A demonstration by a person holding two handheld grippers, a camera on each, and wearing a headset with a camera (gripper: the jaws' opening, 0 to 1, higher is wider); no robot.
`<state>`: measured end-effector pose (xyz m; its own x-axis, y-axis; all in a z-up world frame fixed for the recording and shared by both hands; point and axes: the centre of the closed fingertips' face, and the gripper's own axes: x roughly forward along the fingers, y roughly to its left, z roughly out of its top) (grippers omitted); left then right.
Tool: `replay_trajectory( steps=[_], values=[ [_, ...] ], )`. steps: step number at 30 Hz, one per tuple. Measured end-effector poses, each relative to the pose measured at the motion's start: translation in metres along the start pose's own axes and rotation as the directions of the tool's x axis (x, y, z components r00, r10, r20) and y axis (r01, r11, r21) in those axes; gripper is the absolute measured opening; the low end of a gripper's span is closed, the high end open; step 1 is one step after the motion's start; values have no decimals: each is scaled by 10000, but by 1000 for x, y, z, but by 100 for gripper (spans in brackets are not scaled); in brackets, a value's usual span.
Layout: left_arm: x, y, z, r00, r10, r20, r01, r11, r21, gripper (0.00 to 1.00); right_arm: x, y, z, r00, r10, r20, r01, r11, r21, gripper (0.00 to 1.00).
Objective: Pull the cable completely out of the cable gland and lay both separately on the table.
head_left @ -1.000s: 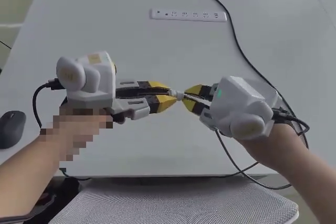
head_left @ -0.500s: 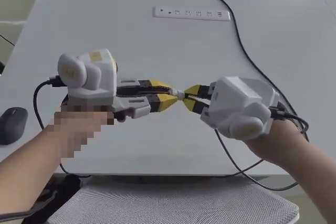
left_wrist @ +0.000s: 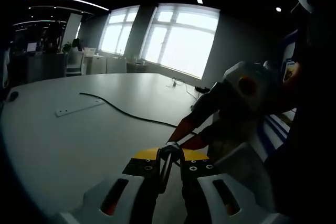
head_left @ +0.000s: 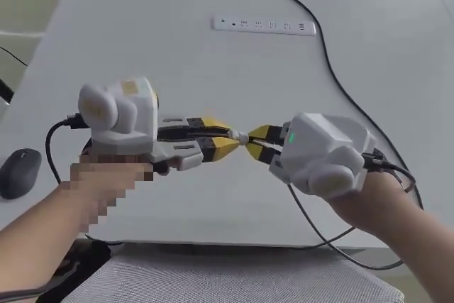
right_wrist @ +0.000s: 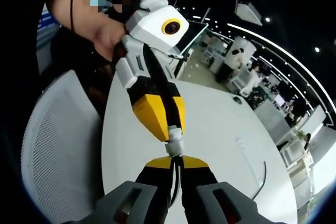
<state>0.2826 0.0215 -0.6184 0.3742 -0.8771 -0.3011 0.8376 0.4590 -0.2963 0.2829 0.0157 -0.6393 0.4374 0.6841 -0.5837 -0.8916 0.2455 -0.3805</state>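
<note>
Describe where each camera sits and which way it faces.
Head view: on the headset, facing down at the table, forearms, left gripper and right gripper.
Left gripper view: looks along its jaws, shut on the cable gland, toward the right gripper.
Right gripper view: looks along its jaws, shut on the cable, toward the left gripper.
Shared: both gripper views see the cable gland.

The table (head_left: 213,69) is seen matt and smooth, the cable gland (right_wrist: 175,144) pale plastic, the chair seat (head_left: 234,278) grey mesh.
</note>
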Motion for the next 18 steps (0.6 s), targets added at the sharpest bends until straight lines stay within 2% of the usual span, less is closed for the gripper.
replay_trajectory(
  steps=[9, 13, 18],
  values=[
    [0, -1, 2, 9999, 156, 20, -156, 9999, 38, 15, -1, -3, -12, 9997, 34, -221, -27, 9995, 326, 0],
    [0, -1, 3, 9998, 190, 64, -190, 9998, 17, 15, -2, -5, -20, 9993, 9, -375, 14, 9981, 618, 0],
    [0, -3, 3, 9997, 194, 111, -194, 9998, 12, 15, -3, -7, -29, 9990, -38, -455, 98, 9913, 1309, 0]
  ],
)
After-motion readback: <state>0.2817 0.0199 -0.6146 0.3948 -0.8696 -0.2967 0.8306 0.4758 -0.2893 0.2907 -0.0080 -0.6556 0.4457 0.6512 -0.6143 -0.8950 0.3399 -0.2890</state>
